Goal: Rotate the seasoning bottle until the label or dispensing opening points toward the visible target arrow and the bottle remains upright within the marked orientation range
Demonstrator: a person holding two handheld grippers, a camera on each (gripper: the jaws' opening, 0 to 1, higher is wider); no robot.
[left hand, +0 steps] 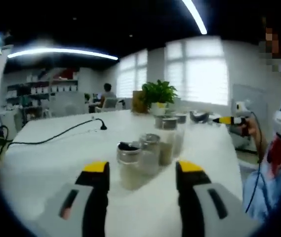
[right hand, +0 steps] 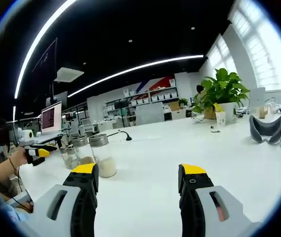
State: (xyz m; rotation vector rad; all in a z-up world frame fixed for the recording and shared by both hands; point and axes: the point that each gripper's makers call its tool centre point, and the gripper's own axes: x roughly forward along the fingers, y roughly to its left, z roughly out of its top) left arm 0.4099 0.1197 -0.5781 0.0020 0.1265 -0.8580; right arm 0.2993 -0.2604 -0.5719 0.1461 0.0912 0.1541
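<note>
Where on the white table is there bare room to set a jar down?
Bare white tabletop spreads between the metal-lidded glass seasoning jars and the grey headset, short of the potted green plant. In the left gripper view, more lies between the black cable and the jars. Crowded: the jar cluster itself.

Window glare; edges perhaps blurred

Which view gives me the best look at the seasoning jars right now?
The left gripper view: the seasoning jars stand in a row just beyond the open left gripper, lids and contents clear. The right gripper view shows them smaller, off to the left, beside the open right gripper.
</note>
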